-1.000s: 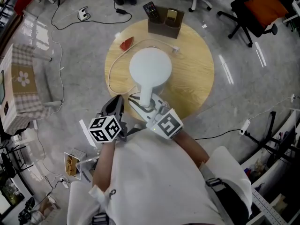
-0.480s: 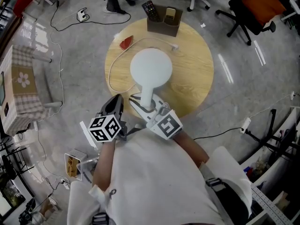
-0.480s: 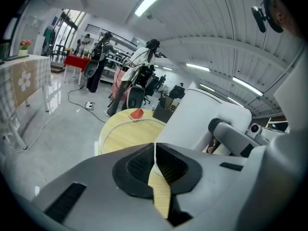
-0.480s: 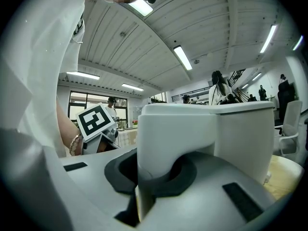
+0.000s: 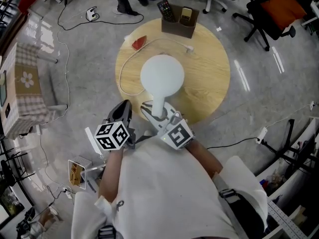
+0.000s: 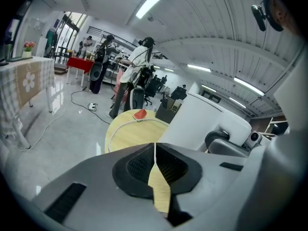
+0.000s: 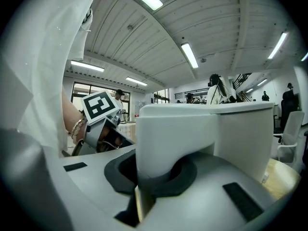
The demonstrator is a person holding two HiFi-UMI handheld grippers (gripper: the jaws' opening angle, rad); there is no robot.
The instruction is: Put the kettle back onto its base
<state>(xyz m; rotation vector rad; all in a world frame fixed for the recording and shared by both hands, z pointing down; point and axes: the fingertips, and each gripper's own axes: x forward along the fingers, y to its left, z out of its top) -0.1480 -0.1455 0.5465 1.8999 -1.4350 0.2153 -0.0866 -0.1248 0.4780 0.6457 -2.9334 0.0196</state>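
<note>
kettle (image 5: 162, 76), white with a round lid, is seen from above over the middle of the round wooden table (image 5: 212, 81); its handle (image 5: 157, 105) points toward the person at the table's near edge. right gripper (image 5: 155, 112) is clamped on that handle: in the right gripper view the dark pads (image 7: 126, 174) press on both sides of the handle's grip, with the kettle body (image 7: 240, 134) directly ahead of the jaws and filling most of the frame. whether the kettle's underside touches anything cannot be determined from these views. left gripper (image 5: 123, 109) is beside the table's near edge, to the left of the handle and apart from it; in the left gripper view its jaws are together with nothing between them, and the kettle (image 6: 202, 119) stands to their right. a white cable (image 5: 122, 78) loops across the left part of the tabletop, a red item (image 5: 139, 42) lies near the far left rim, and a brown box (image 5: 179, 21) holding remotes stands at the far edge
</note>
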